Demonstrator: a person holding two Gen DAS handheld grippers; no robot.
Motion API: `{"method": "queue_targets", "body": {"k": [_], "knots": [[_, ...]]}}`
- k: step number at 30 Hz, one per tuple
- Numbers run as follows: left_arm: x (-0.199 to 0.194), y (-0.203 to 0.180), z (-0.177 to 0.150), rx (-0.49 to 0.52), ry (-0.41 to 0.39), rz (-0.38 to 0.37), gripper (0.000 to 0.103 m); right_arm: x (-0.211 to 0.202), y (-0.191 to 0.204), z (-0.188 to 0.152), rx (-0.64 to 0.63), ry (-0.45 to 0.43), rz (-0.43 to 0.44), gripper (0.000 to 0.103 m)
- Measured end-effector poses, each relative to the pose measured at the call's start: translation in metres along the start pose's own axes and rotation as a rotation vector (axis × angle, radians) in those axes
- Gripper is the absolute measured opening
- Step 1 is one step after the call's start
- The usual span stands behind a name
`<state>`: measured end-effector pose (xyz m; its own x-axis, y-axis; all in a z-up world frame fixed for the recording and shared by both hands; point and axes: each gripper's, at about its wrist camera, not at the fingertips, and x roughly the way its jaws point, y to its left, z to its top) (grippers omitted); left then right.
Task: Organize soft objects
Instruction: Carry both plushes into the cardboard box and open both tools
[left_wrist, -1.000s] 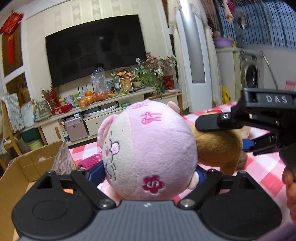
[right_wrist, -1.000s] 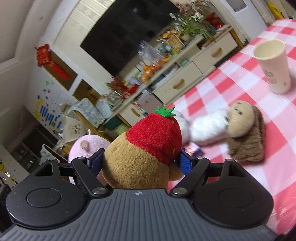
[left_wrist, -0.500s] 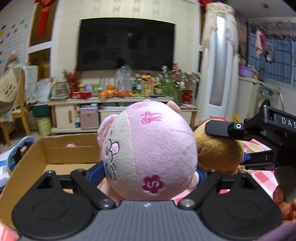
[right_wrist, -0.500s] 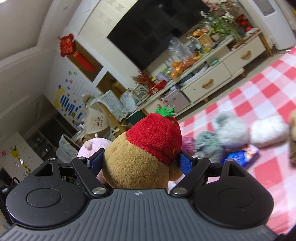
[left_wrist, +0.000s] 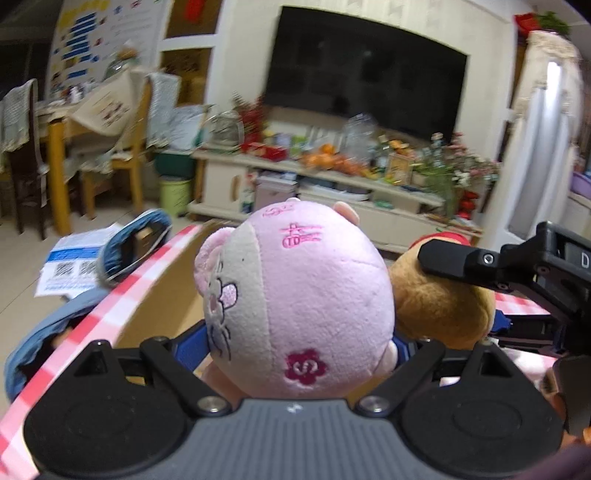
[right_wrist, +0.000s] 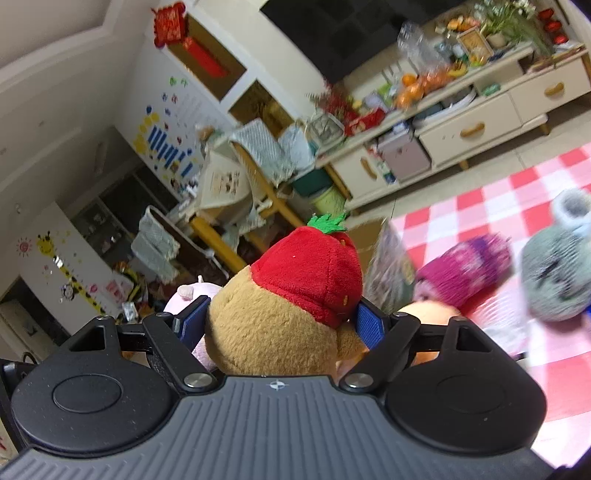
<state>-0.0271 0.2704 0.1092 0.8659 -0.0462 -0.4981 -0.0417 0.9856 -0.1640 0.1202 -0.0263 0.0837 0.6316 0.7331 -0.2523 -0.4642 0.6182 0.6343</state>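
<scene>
My left gripper (left_wrist: 295, 339) is shut on a round pink plush ball (left_wrist: 295, 306) with embroidered marks and holds it up in the air. My right gripper (right_wrist: 280, 325) is shut on a brown plush bear with a red strawberry hat (right_wrist: 291, 299). That bear (left_wrist: 439, 306) and the right gripper also show in the left wrist view, right beside the pink ball. A sliver of the pink ball (right_wrist: 188, 295) shows left of the bear in the right wrist view. A cardboard box wall (left_wrist: 166, 295) lies below the pink ball.
A red-and-white checked tablecloth (right_wrist: 498, 192) covers the table. On it lie a purple plush (right_wrist: 465, 269), a grey plush (right_wrist: 557, 280) and a crinkly plastic bag (right_wrist: 388, 266). Beyond are a TV cabinet (left_wrist: 332, 184), chairs (left_wrist: 22, 147) and papers on the floor (left_wrist: 70, 266).
Both grippers have swung to the left with their toys still held. The table's plush toys slid right in the right wrist view, and the box and table edge came under the left gripper.
</scene>
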Motion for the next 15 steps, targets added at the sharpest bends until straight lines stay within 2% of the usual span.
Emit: {"method": "queue_targets", "body": {"k": [7, 13, 15], "knots": [[0.009, 0.027, -0.004, -0.062, 0.054, 0.049, 0.091, 0.012, 0.002, -0.007, -0.003, 0.069, 0.003, 0.103], [0.02, 0.037, -0.01, -0.075, 0.112, 0.091, 0.092, 0.002, 0.005, -0.009, -0.003, 0.085, -0.012, 0.103], [0.021, 0.039, -0.011, -0.064, 0.124, 0.133, 0.097, -0.006, 0.005, -0.009, 0.002, 0.077, -0.016, 0.103]]}}
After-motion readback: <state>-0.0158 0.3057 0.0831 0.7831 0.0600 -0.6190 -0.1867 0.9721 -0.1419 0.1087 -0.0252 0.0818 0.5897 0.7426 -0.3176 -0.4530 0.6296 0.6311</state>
